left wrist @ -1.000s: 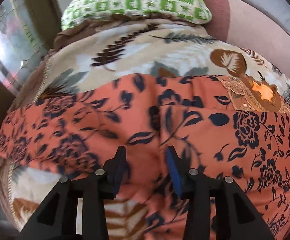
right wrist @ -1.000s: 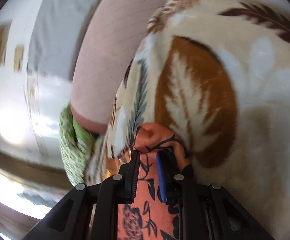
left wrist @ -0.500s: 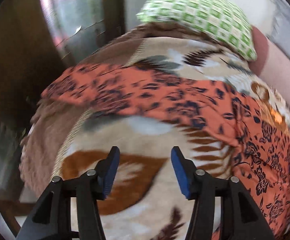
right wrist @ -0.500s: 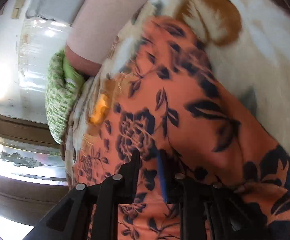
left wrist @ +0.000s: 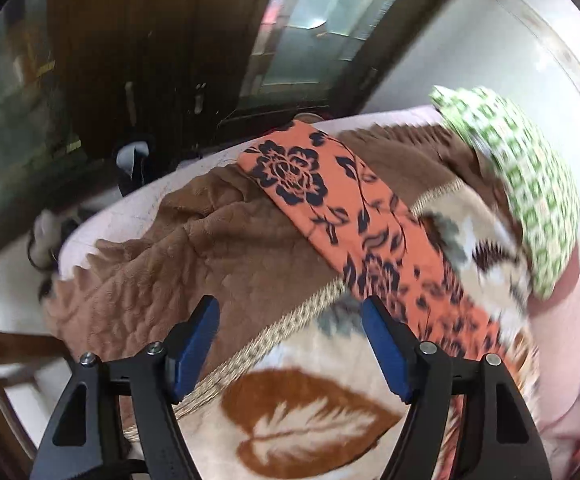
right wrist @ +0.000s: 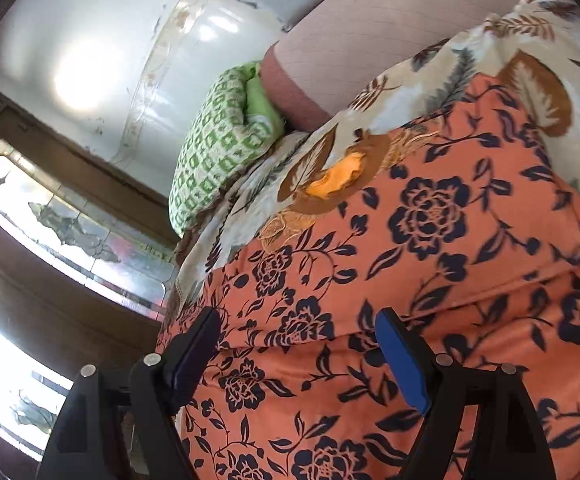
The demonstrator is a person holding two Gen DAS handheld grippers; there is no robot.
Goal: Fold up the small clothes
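Your left tongs (left wrist: 290,344) have just spread, nothing between them, over the blanket (left wrist: 218,240) edge. Your right tongs (right wrist: 298,352) have just sprung apart, empty, over the orange garment (right wrist: 450,280). It lies flat across the blanket on the bed, likely released to regrip for a fold. Green pillow (right wrist: 218,148) behind, window (right wrist: 78,236) beyond.

A blanket (left wrist: 310,412) printed with brown leaves on cream is spread over a pink mattress (right wrist: 370,36); its plain brown underside (left wrist: 194,248) is turned up at one end. A green-and-white checked pillow (left wrist: 530,184) is seen at the blanket's far edge, touching it. Behind the pillow a white wall (right wrist: 102,40) is noted. Beside the blanket stands a dark wooden door (left wrist: 130,40) with glass panes (right wrist: 90,240).
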